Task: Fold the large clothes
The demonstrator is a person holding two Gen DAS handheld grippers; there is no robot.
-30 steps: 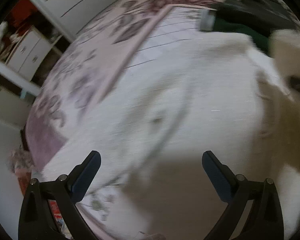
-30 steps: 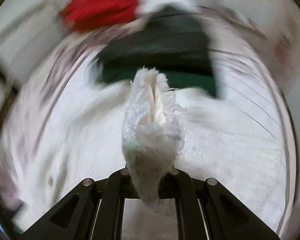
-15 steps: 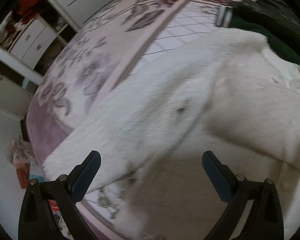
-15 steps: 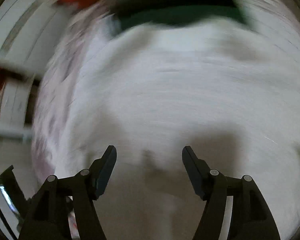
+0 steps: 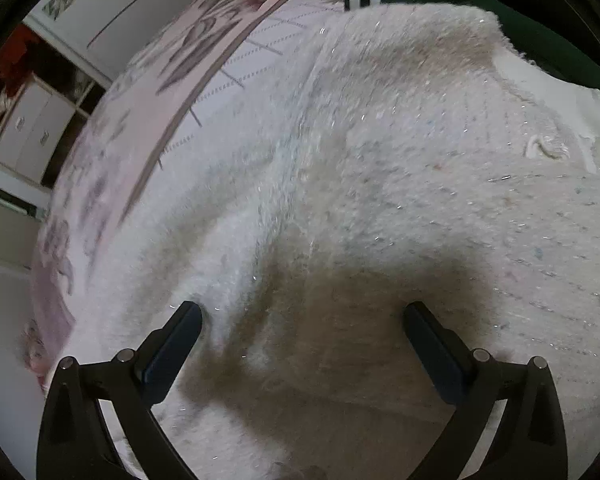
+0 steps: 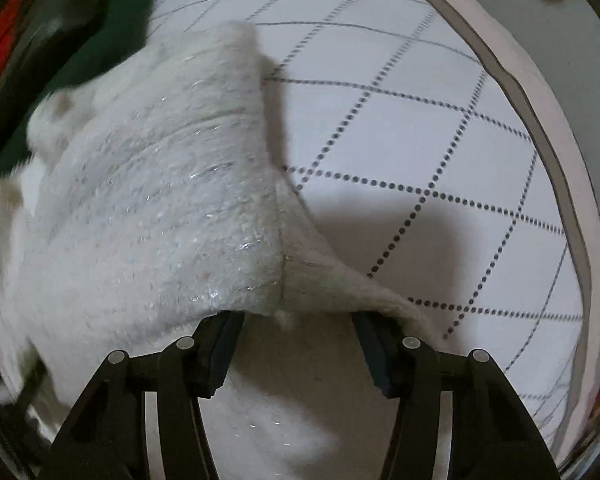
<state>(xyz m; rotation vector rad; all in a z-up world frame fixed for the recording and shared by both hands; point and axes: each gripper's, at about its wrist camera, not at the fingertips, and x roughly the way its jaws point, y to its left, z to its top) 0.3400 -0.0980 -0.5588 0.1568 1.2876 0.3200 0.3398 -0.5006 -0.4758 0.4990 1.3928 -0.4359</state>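
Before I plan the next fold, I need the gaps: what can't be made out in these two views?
- White fuzzy sweater: its whole outline; it runs off the frame in both views.
- Green garment: its type; blurred, cut by the edge.
- Right claw: whether its tips touch the sweater; the raised hem covers them.
- Bedspread under the sweater: hidden.
- Left claw: open; contact with fabric unclear.

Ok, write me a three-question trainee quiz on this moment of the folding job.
1. True or false: the left gripper is clamped on the white fuzzy sweater.
2. Which garment lies beyond the sweater? A dark green one, B blue one, C yellow one.
3. Fill in: the right gripper's fingers sit at the sweater's ____.

Key: 1 false, its fingers are spread; 2 A; 3 edge.
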